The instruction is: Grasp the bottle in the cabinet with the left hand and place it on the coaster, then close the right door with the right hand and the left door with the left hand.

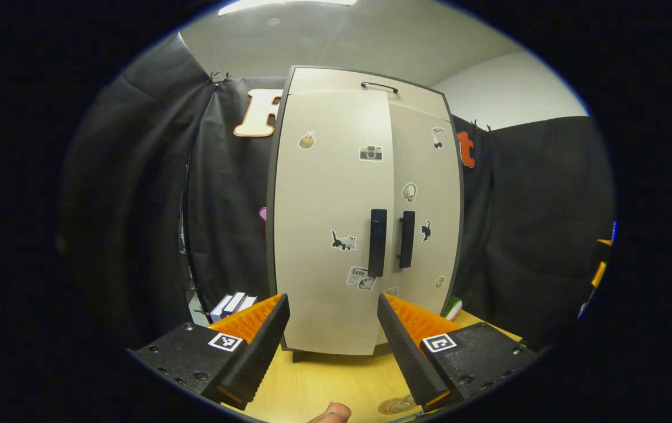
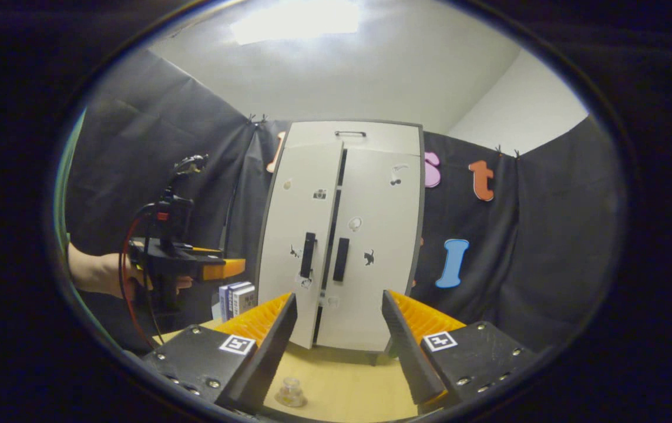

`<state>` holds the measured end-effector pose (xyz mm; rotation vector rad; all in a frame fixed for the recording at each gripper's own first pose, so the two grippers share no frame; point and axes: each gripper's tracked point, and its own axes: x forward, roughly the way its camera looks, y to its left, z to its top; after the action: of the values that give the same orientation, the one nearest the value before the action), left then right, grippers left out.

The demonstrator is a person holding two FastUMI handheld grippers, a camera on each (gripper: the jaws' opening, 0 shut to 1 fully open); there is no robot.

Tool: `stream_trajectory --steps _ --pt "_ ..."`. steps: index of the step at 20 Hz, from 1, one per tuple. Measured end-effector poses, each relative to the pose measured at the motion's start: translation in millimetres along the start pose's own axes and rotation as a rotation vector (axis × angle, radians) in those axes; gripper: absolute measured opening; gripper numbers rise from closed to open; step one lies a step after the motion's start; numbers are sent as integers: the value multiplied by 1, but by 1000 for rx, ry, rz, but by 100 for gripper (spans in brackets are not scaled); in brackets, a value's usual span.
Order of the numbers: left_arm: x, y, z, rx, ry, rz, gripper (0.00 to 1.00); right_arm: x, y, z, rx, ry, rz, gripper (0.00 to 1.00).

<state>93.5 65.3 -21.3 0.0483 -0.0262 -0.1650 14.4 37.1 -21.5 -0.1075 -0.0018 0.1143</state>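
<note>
left door (image 1: 327, 223) not quite shut, straight ahead of left gripper (image 1: 331, 329) (wide open, holding nothing); right gripper (image 2: 339, 335) wide open too.

The one legible word is "Love", on a sticker (image 1: 359, 275) low on the cabinet's left door (image 1: 330, 235), just beside the door's handle (image 1: 378, 242). The boxes (image 2: 236, 299) beside the cabinet carry print too small to read.

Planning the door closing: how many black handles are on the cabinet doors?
2: the left door handle and the right door handle, upright beside each other at the doors' meeting edges.
</note>
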Motion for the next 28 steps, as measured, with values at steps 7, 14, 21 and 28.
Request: stream_trajectory --steps 7,14,21,28 --pt "-3 7 2 -10 -5 6 95 7 5 -4 17 28 -26 89" --pt "-7 -1 3 3 -21 -20 96 6 10 5 62 9 -5 86" --pt "-9 -9 7 22 -38 -48 95 7 10 0 59 46 -25 89" --pt "-9 -10 13 11 -52 -50 95 5 11 4 27 40 -26 89"
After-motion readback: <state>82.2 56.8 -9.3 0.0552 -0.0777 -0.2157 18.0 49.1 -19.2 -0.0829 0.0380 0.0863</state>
